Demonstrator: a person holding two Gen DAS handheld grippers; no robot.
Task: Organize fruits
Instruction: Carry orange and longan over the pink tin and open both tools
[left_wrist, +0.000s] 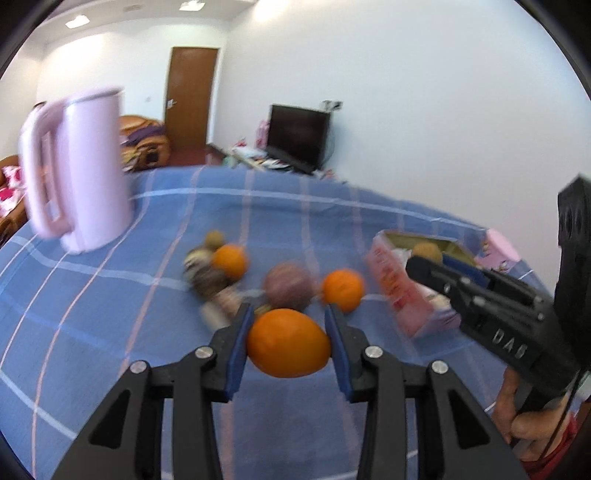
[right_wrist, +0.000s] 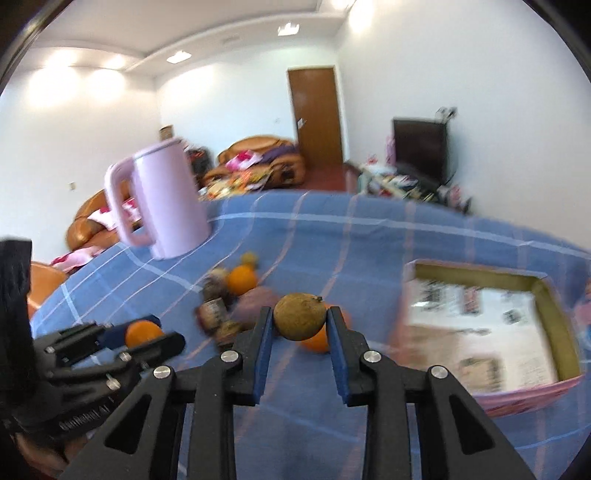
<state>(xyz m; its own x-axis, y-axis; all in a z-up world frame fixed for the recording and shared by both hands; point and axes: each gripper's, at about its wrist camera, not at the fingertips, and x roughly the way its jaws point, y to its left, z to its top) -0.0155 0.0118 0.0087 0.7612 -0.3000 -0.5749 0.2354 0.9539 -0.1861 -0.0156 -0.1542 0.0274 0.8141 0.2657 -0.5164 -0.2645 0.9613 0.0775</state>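
Observation:
My left gripper (left_wrist: 289, 314) is shut on an orange (left_wrist: 288, 343) and holds it above the blue checked cloth (left_wrist: 110, 332). My right gripper (right_wrist: 300, 314) is shut on a brown kiwi (right_wrist: 300, 316), lifted above the cloth. The right gripper also shows in the left wrist view (left_wrist: 428, 264), near the pink cardboard box (left_wrist: 406, 291). The box (right_wrist: 491, 325) lies open to my right. On the cloth lie two more oranges (left_wrist: 229, 260) (left_wrist: 342, 288), a purplish round fruit (left_wrist: 288, 286) and a small brown fruit (left_wrist: 215, 239).
A tall pink kettle (left_wrist: 79, 173) stands at the far left of the cloth. Dark wrapped items (left_wrist: 207, 277) lie by the fruits. A door, sofa and TV stand beyond the table.

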